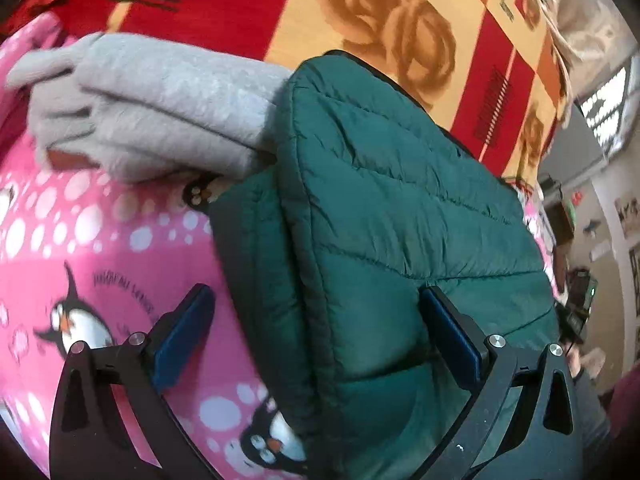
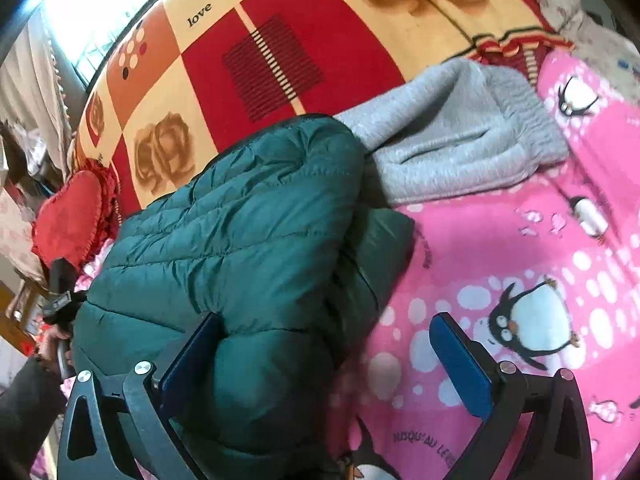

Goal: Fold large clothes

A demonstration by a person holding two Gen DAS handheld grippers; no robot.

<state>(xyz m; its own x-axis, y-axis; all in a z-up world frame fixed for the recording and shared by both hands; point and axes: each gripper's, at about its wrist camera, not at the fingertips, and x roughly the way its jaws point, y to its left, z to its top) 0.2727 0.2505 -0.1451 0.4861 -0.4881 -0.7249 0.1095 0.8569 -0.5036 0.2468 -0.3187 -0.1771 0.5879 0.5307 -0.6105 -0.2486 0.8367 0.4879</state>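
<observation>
A dark green quilted puffer jacket (image 1: 384,208) lies folded into a thick bundle on a pink penguin blanket (image 1: 80,248). My left gripper (image 1: 316,316) is open, its blue pads (image 1: 184,332) straddling the jacket's near left edge. In the right wrist view the same green jacket (image 2: 240,224) fills the left half. My right gripper (image 2: 328,344) is open too, straddling the jacket's near right edge, with one blue pad (image 2: 460,364) over the blanket. A folded grey sweatshirt (image 2: 456,152) lies behind the jacket, touching it.
A red and cream rose-patterned blanket (image 2: 280,40) covers the bed beyond the clothes. A red heart-shaped cushion (image 2: 72,220) lies at the far left edge. A person's hand (image 2: 56,340) with the other gripper shows at the left. Room clutter and a window (image 1: 604,108) lie to the right.
</observation>
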